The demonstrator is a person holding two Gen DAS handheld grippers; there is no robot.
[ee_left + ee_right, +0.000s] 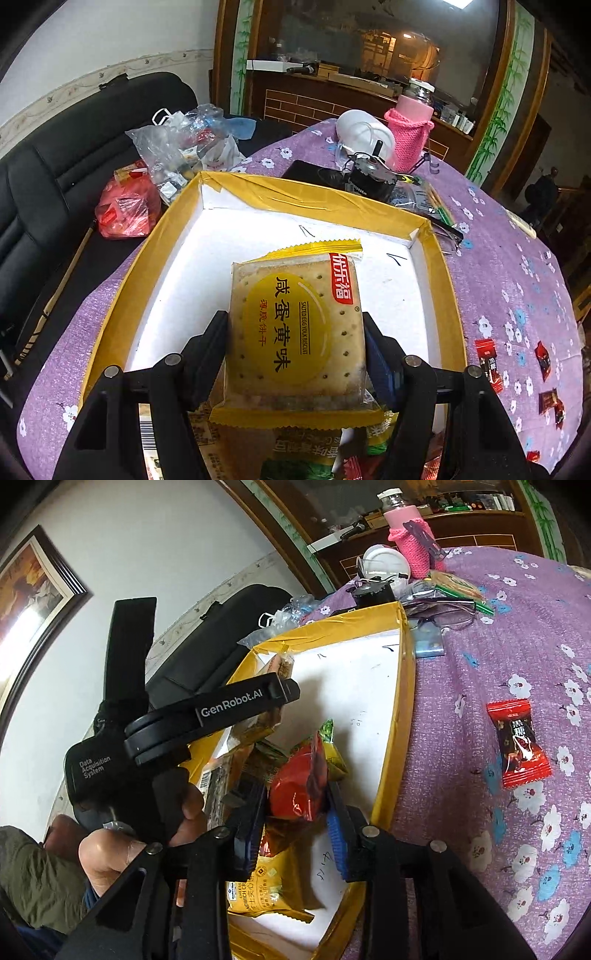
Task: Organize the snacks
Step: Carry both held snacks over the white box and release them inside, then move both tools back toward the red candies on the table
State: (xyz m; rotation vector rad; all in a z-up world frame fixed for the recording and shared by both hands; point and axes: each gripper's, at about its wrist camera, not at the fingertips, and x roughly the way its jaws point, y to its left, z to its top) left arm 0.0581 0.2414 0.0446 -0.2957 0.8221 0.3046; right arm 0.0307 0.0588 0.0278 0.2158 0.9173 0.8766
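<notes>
My left gripper (295,325) is shut on a yellow salted egg yolk biscuit packet (295,328) and holds it above the white floor of the yellow-rimmed box (317,199). The left gripper also shows in the right wrist view (284,690), over the box's far left corner. My right gripper (295,794) is shut on a red candy wrapper (299,790), held over the near part of the box (402,701). Several snack packets lie in the box beneath it, among them a yellow cheese sandwich cracker pack (266,890).
The box sits on a purple flowered tablecloth (517,266). Loose red candies lie on the cloth to the right (487,362) (517,746). A pink bottle (410,136), a white bowl (362,133), glasses and clutter stand behind the box. Plastic bags (177,147) lie on the black sofa at the left.
</notes>
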